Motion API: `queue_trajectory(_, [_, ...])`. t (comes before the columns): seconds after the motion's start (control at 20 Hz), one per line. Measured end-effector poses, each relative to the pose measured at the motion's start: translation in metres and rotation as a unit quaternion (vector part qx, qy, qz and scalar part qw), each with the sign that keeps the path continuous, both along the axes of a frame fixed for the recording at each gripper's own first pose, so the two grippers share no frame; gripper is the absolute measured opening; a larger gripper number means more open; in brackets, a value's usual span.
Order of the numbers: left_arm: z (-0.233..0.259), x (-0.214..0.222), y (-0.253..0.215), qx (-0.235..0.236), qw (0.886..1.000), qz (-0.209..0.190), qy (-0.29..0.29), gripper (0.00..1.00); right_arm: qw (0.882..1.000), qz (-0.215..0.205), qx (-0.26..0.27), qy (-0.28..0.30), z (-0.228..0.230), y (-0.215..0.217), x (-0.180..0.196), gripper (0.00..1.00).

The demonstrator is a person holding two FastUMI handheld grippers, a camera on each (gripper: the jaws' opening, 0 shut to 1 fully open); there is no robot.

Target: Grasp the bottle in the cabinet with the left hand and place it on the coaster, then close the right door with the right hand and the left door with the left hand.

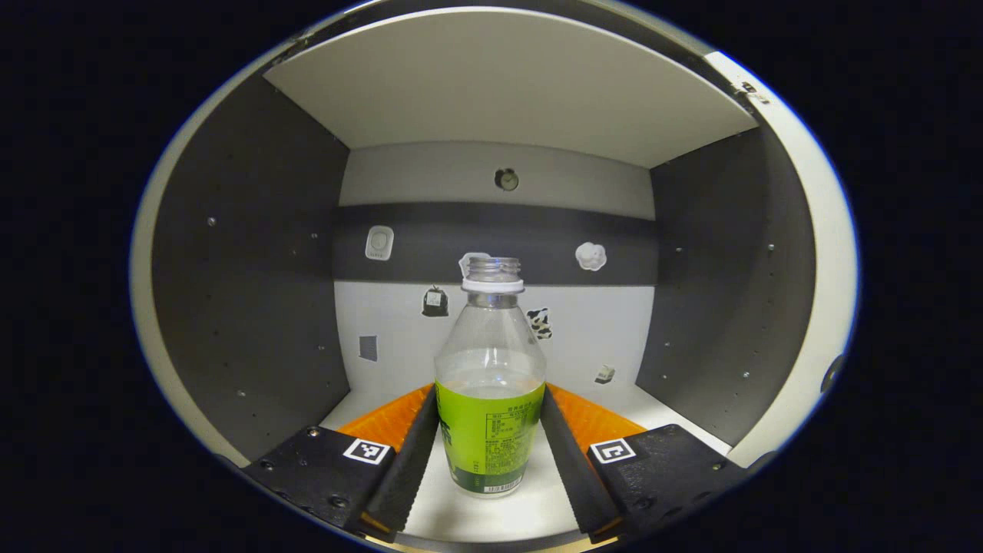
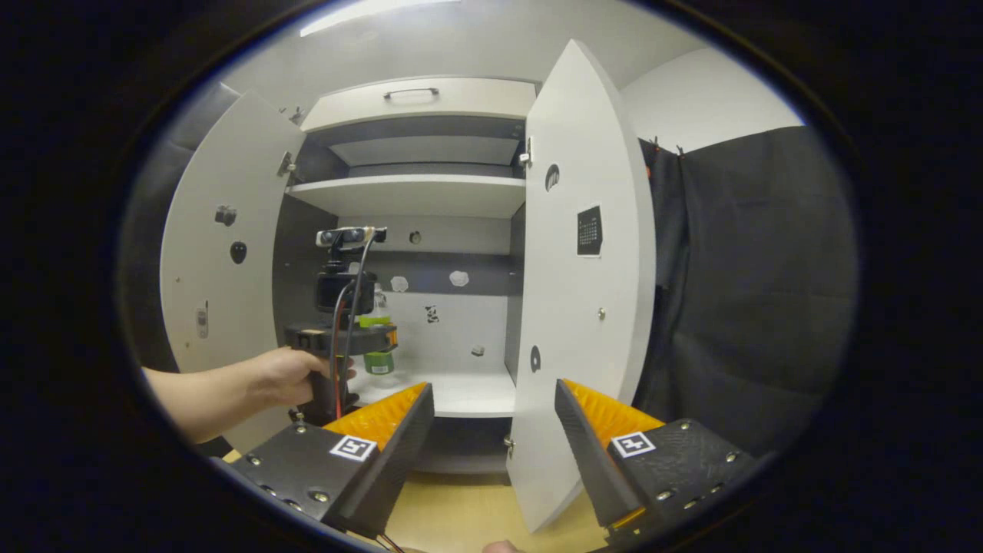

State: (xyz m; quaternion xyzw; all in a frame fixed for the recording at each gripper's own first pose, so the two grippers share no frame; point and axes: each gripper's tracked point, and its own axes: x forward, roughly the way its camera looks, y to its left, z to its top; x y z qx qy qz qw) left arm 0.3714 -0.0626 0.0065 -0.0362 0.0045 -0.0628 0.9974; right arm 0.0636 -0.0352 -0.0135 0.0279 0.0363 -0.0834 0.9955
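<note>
Bottle point(image 1: 490, 384), clear plastic with a green label and no cap, stands upright on the white floor of the cabinet point(image 1: 246, 307), at 6 o'clock in the left gripper view. It looks empty, its upper half see-through down to the label. The left gripper point(image 1: 489, 430) has its two fingers spread wide, one on each side of the bottle's lower half; the black pads flank the label closely, but whether they touch it cannot be told. Orange finger backs point(image 1: 384, 422) show behind the pads.

Behind the bottle, small stickers point(image 1: 590, 256) dot the grey-and-white back wall, and a white shelf point(image 1: 499, 84) closes the compartment from above at 12 o'clock.

In the right gripper view, the left gripper point(image 2: 361, 338) reaches into the same compartment at 9 o'clock, held by a person's hand point(image 2: 288, 376), with the bottle point(image 2: 378, 361) partly hidden past it. The left door point(image 2: 223, 261) swings open at 10 o'clock and the right door point(image 2: 587, 307) stands open at centre, its edge toward the camera, between the fingers of the right gripper point(image 2: 494, 430). That gripper hangs open outside the cabinet, holding nothing, its fingers at 7 and 5 o'clock. Above the upper shelves, a drawer front with a handle point(image 2: 411, 92) sits at 12 o'clock. Wooden tabletop point(image 2: 453, 514) shows at 6 o'clock.
</note>
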Motion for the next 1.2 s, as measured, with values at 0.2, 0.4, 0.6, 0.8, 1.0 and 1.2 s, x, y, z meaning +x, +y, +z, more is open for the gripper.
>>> queue_trajectory(0.2, [0.005, -0.056, 0.0, 0.01, 1.0, -0.01, -0.011, 0.8, 1.0, 0.007, 0.008, -0.004, 0.003, -0.002, -0.02, 0.96])
queue_trajectory(0.4, [0.009, -0.112, -0.001, -0.003, 1.0, -0.024, -0.016, 0.8, 1.0, 0.006, 0.012, -0.017, 0.008, -0.013, -0.041, 0.95])
queue_trajectory(0.6, [0.011, -0.161, 0.004, 0.004, 0.999, -0.028, -0.032, 0.8, 1.0, 0.006, 0.013, -0.02, 0.003, -0.023, -0.058, 0.96])
queue_trajectory(0.8, [-0.018, -0.209, 0.005, -0.004, 1.0, -0.02, -0.016, 0.8, 0.999, 0.005, 0.039, -0.023, -0.001, -0.032, -0.067, 0.95])
queue_trajectory(1.0, [-0.06, -0.245, 0.008, -0.033, 0.999, -0.016, 0.008, 0.8, 0.999, 0.01, 0.035, -0.022, -0.004, -0.038, -0.072, 0.95])
queue_trajectory(1.2, [-0.104, -0.271, 0.014, -0.024, 0.999, -0.017, 0.034, 0.8, 0.999, 0.013, 0.042, -0.017, -0.009, -0.04, -0.072, 0.95])
